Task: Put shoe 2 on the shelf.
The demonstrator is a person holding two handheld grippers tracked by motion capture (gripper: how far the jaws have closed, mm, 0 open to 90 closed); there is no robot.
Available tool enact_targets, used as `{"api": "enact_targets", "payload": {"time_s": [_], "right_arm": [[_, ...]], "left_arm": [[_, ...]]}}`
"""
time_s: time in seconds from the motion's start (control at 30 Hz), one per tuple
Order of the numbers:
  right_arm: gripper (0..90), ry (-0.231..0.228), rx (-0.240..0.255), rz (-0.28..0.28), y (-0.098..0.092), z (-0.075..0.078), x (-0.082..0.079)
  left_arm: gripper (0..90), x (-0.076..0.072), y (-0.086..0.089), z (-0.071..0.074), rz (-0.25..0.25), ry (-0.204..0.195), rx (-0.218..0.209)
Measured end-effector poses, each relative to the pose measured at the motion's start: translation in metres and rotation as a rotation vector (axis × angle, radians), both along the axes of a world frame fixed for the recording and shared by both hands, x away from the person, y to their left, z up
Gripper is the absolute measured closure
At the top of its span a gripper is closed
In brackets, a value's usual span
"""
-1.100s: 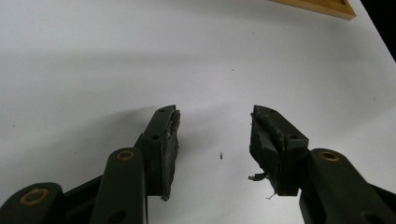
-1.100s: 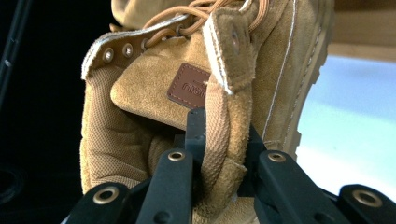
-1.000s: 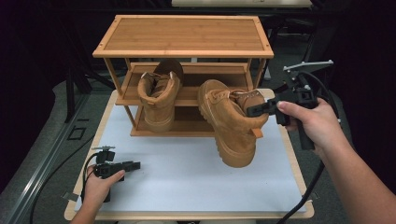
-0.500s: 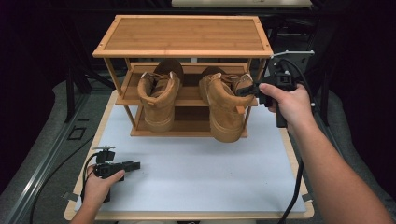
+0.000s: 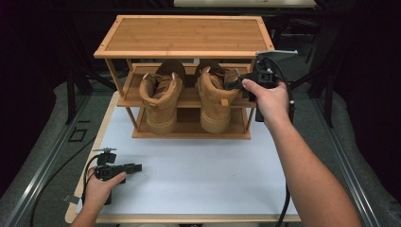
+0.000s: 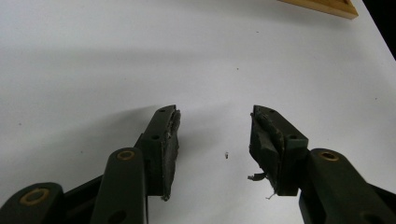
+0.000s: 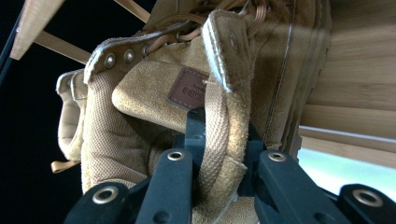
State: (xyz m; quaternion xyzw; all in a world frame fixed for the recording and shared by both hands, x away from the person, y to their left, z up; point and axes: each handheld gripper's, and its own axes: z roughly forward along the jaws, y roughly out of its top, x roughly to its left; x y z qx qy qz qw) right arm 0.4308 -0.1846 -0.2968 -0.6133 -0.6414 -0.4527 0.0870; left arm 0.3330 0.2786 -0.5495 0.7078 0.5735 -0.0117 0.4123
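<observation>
- Right gripper [image 5: 235, 85] clamped on the back collar of the right boot [image 5: 215, 97], jaws closed over the heel tab and pull loop, as seen close up in the right gripper view [image 7: 219, 154].
- Right boot standing upright on the rack's [image 5: 182, 35] bottom shelf, heel toward the person, toe pointing into the rack, upper rising past the middle shelf.
- Left boot [image 5: 161, 99] just beside it on the same shelf, also heel out, close alongside the right one; cannot tell whether touching.
- Right hand [image 5: 267, 97] wrapped round the gripper body at the rack's right front post, cable trailing down along the forearm.
- Left gripper [image 5: 135, 167] lying low over the white tabletop [image 5: 203, 161] at the near left corner, well apart from the rack and both boots.
- Left jaws spread wide with nothing between them, worn pads [image 6: 170, 140] facing each other across bare table in the left gripper view.
- Left hand [image 5: 101, 187] gripping the handle, jaws pointing right across the table.
- Corner of the rack's base visible at the top right of the left gripper view [image 6: 327, 4].
</observation>
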Motion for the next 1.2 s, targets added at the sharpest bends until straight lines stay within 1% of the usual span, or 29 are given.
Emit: {"api": "enact_targets", "payload": {"time_s": [0.03, 0.07, 0.1, 0.13, 0.2, 0.23, 0.27, 0.3, 0.33, 0.37, 0.4, 0.47, 0.53, 0.6, 0.67, 0.73, 0.77, 0.83, 0.93, 0.97, 1.03, 1.1, 1.13, 1.2], "right_arm": [[79.7, -0.008, -0.002, -0.003, 0.003, -0.003, 0.001], [79.7, -0.004, 0.013, 0.003, 0.005, -0.005, 0.001], [79.6, -0.015, 0.02, 0.004, 0.006, -0.007, 0.001], [79.3, -0.031, 0.014, 0.002, 0.007, -0.008, 0.001], [78.7, -0.033, 0.015, -0.002, 0.007, -0.009, -0.001], [78.3, -0.038, 0.0, -0.005, 0.008, -0.009, -0.002], [77.4, -0.029, -0.001, -0.005, 0.009, -0.008, -0.003], [75.4, -0.032, -0.008, -0.004, 0.01, -0.008, -0.004], [73.4, -0.045, -0.024, 0.004, 0.012, -0.009, -0.005], [71.7, -0.062, -0.046, 0.004, 0.014, -0.008, -0.006], [69.0, -0.075, -0.056, -0.001, 0.015, -0.007, -0.007], [64.9, -0.073, -0.052, 0.001, 0.015, -0.008, -0.007], [61.4, -0.083, -0.06, -0.002, 0.015, -0.008, -0.007], [59.8, -0.091, -0.08, -0.004, 0.016, -0.006, -0.008], [56.9, -0.09, -0.089, 0.004, 0.017, -0.004, -0.009], [56.3, -0.099, -0.075, 0.008, 0.015, 0.001, -0.011], [56.4, -0.105, -0.078, 0.007, 0.014, 0.005, -0.013], [56.5, -0.104, -0.095, 0.014, 0.012, 0.009, -0.015], [57.3, -0.108, -0.055, 0.023, 0.005, 0.014, -0.019], [57.2, -0.107, -0.044, 0.03, 0.002, 0.016, -0.021], [57.1, -0.103, -0.025, 0.045, -0.005, 0.02, -0.026], [57.0, -0.12, -0.013, 0.042, -0.014, 0.022, -0.03], [57.0, -0.12, -0.007, 0.042, -0.019, 0.023, -0.033], [56.9, -0.133, 0.012, 0.039, -0.028, 0.023, -0.037]], "left_arm": [[51.2, 0.0, 0.0, 0.0, -0.001, -0.001, 0.002], [51.2, 0.0, 0.001, 0.0, 0.0, 0.0, -0.001], [51.2, 0.0, 0.001, 0.0, 0.001, 0.001, -0.001], [51.2, 0.0, 0.001, 0.0, 0.001, 0.002, 0.0], [51.2, 0.0, 0.0, 0.0, -0.003, 0.001, 0.004], [51.2, 0.0, 0.0, 0.0, -0.005, 0.004, 0.001], [51.2, 0.0, -0.001, 0.0, -0.008, 0.002, 0.005], [51.2, 0.0, -0.001, 0.0, -0.008, 0.0, 0.008], [51.3, 0.0, -0.001, 0.0, -0.007, -0.002, 0.005], [51.3, 0.0, -0.002, 0.001, -0.005, -0.005, 0.002], [51.2, 0.0, -0.002, 0.001, -0.001, -0.008, -0.001], [51.2, 0.0, -0.001, 0.002, -0.002, -0.01, 0.002], [51.2, 0.0, -0.001, 0.001, 0.0, -0.008, 0.003], [51.6, 0.001, -0.002, 0.001, 0.002, -0.011, 0.002], [51.6, 0.002, -0.001, 0.001, 0.004, -0.014, 0.001], [51.6, 0.004, -0.001, 0.004, 0.004, -0.02, 0.008], [51.6, 0.005, -0.001, 0.007, 0.001, -0.022, 0.012], [51.6, 0.006, -0.001, 0.014, -0.001, -0.042, 0.005], [51.3, 0.009, -0.002, 0.029, -0.009, -0.074, 0.013], [51.3, 0.011, -0.002, 0.035, -0.017, -0.086, 0.027], [51.3, 0.014, -0.004, 0.049, -0.025, -0.106, 0.021], [51.2, 0.017, -0.007, 0.064, -0.038, -0.146, 0.036], [51.2, 0.018, -0.008, 0.072, -0.043, -0.165, 0.043], [51.2, 0.02, -0.01, 0.086, -0.05, -0.203, 0.043]]}}
